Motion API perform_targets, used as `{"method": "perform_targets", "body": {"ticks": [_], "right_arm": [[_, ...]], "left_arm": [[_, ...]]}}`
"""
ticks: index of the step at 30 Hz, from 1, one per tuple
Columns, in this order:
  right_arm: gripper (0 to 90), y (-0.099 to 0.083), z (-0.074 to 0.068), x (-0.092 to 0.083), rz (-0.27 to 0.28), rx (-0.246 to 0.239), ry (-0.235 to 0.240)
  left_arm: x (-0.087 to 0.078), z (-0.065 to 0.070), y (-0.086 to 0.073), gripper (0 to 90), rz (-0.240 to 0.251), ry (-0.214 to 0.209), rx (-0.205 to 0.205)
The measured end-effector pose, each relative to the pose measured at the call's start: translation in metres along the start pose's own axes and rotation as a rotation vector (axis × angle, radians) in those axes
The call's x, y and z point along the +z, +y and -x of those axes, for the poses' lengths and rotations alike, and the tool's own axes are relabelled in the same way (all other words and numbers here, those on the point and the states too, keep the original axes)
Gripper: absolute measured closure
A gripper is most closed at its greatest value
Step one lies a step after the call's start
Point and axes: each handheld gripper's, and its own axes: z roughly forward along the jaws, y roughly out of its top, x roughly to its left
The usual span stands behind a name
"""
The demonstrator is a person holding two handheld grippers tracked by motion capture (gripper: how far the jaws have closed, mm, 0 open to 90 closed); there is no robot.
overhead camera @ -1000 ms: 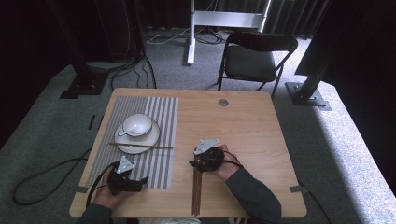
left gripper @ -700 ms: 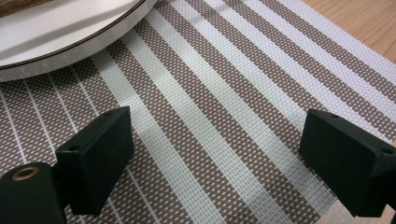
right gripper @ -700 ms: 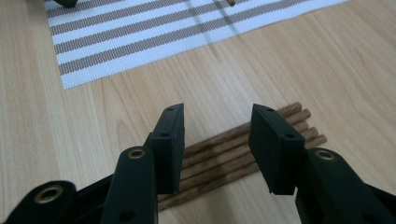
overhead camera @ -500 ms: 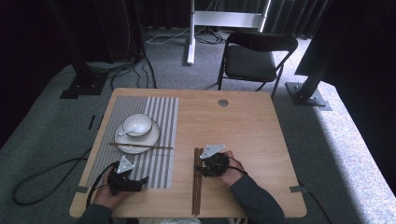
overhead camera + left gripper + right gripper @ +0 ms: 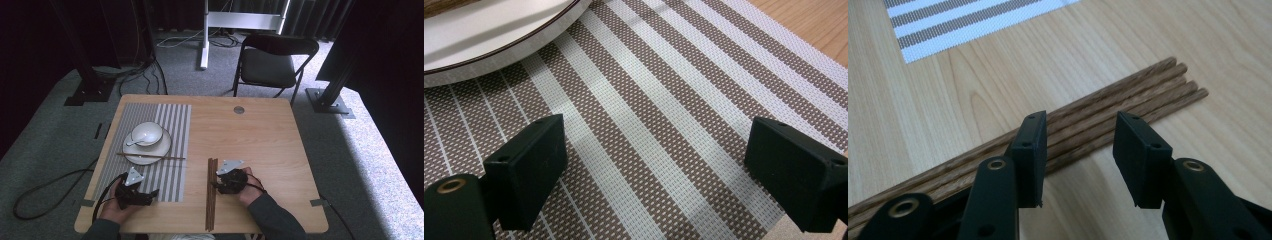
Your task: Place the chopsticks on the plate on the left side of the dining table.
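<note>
Several brown wooden chopsticks (image 5: 211, 192) lie side by side on the bare table, pointing away from the person. My right gripper (image 5: 216, 186) is low over them from their right, open; in the right gripper view the chopsticks (image 5: 1148, 85) run across behind its jaws, and the right gripper (image 5: 1080, 120) holds nothing. My left gripper (image 5: 151, 193) rests on the striped placemat (image 5: 172, 125) near the table's front left, and the left gripper (image 5: 654, 165) stands wide open over the mat (image 5: 659, 90). A white plate (image 5: 160, 150) carries a bowl (image 5: 146, 133) with a spoon.
One chopstick (image 5: 172, 158) lies across the plate's near rim; that rim (image 5: 499, 45) is at the top left of the left gripper view. A round grommet (image 5: 238, 109) sits at the table's far edge. A black folding chair (image 5: 272, 65) stands beyond the table.
My right gripper has come down and a little toward the person, settling beside the chopsticks, whose far ends now show. The left gripper has kept still.
</note>
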Motion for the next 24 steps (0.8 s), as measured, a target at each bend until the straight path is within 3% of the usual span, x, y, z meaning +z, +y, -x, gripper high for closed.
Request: {"method": "perform_targets", "body": {"ticks": [24], "right_arm": [[56.2,-0.0076,-0.0067,0.0046,-0.004,0.014,0.005]], "left_arm": [[0.0,0.0,0.0,10.3,0.0,0.0,0.0]]}}
